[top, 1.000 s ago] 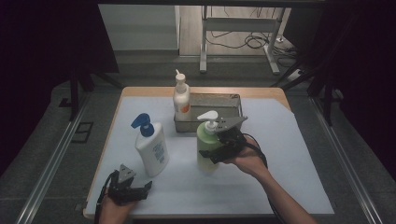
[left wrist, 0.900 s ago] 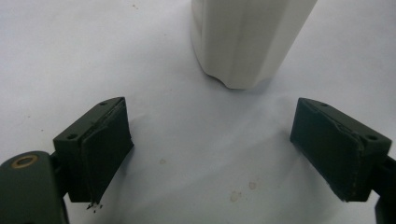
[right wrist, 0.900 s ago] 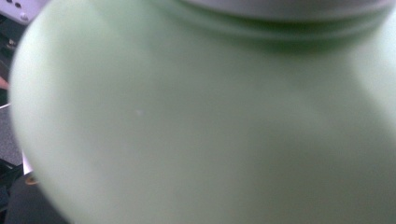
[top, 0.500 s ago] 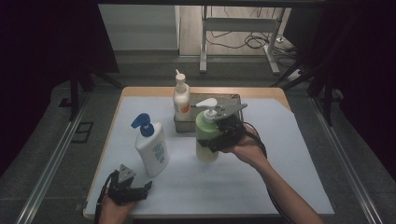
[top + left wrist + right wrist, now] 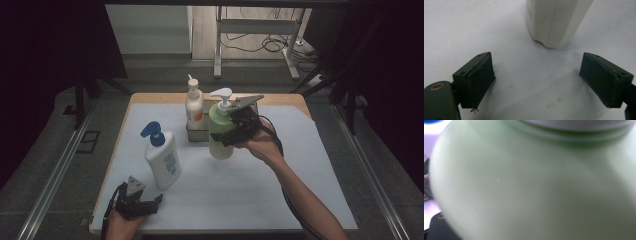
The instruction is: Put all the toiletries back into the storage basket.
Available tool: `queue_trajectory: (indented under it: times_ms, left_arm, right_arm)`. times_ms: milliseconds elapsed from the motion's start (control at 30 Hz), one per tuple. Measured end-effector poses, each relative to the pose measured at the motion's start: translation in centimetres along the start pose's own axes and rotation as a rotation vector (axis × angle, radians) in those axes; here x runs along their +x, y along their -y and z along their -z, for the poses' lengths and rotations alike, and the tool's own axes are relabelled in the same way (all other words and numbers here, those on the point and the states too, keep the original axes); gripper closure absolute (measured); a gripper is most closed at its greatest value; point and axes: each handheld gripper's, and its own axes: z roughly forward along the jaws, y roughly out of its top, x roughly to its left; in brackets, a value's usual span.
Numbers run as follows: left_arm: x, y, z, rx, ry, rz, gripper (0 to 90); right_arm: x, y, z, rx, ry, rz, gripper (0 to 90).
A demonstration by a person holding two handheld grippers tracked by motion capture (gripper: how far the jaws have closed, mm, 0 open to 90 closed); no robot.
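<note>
While the green bottle (image 5: 220,135) is gripped around its body by the right gripper (image 5: 235,131), it is held upright above the white sheet (image 5: 310,170), just in front of the grey tray (image 5: 197,134). A small white bottle (image 5: 194,105) stands in that tray. The left gripper (image 5: 134,202) is kept near the front edge of the table, its jaws wide apart with nothing between them, just before the white bottle with the blue pump (image 5: 161,157).
</note>
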Motion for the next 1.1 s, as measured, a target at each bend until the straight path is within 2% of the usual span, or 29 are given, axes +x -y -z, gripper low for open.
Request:
queue_trajectory:
  times_ms: [533,1100]
  left_arm:
    - [0.0,0.0,0.0,0.000,0.000,0.000,11.8]
    - [0.0,0.0,0.0,0.002,0.002,0.000,11.8]
  right_arm:
    - [-2.2,-2.7,-1.2,-0.024,0.084,-0.035,12.0]
    - [-4.8,-4.1,-3.1,-0.035,0.163,-0.084,12.1]
